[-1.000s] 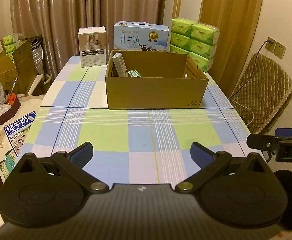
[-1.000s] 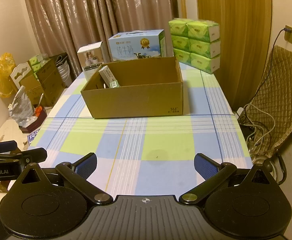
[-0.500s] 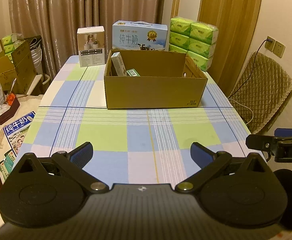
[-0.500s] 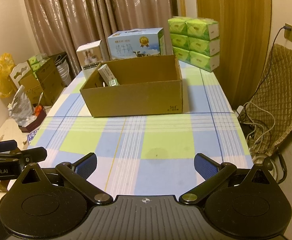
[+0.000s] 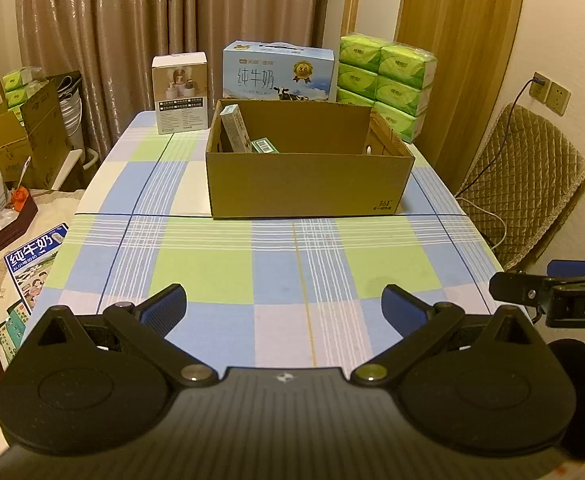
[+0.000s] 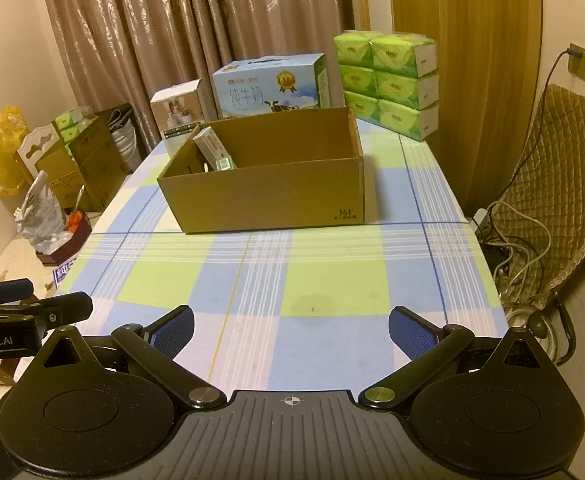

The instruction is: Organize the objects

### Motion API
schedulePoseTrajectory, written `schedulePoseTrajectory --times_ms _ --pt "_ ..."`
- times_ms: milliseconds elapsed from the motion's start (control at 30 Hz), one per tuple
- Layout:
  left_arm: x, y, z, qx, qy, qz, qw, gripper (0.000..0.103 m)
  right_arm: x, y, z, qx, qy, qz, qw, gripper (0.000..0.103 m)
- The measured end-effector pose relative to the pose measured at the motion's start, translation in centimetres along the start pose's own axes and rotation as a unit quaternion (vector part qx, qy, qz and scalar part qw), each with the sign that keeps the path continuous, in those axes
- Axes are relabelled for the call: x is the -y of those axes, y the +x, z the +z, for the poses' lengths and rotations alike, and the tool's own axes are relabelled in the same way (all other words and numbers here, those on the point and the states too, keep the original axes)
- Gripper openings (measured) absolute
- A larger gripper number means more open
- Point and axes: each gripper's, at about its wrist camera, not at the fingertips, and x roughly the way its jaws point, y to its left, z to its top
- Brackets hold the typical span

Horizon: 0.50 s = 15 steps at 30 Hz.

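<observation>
An open cardboard box stands mid-table on the checked cloth; it also shows in the right wrist view. Inside its left end a tall pale carton leans, with a small green box beside it. My left gripper is open and empty, low over the table's near edge. My right gripper is open and empty, also near the front edge. Each gripper shows at the side of the other's view.
Behind the box stand a white product box, a blue milk carton case and stacked green tissue packs. A quilted chair is at the right. Boxes and clutter lie left of the table.
Both views have shifted very slightly; the grippers stay open and empty near the table's front edge. Nothing on the table has moved.
</observation>
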Motion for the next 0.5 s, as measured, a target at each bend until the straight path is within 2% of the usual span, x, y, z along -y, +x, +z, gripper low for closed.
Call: schedulePoseTrajectory --times_ms 500 --pt "0.39 0.07 0.18 0.010 -0.001 -0.007 0.9999 0.102 0.13 0.00 0.10 0.000 0.001 0.001 1.000 0.101"
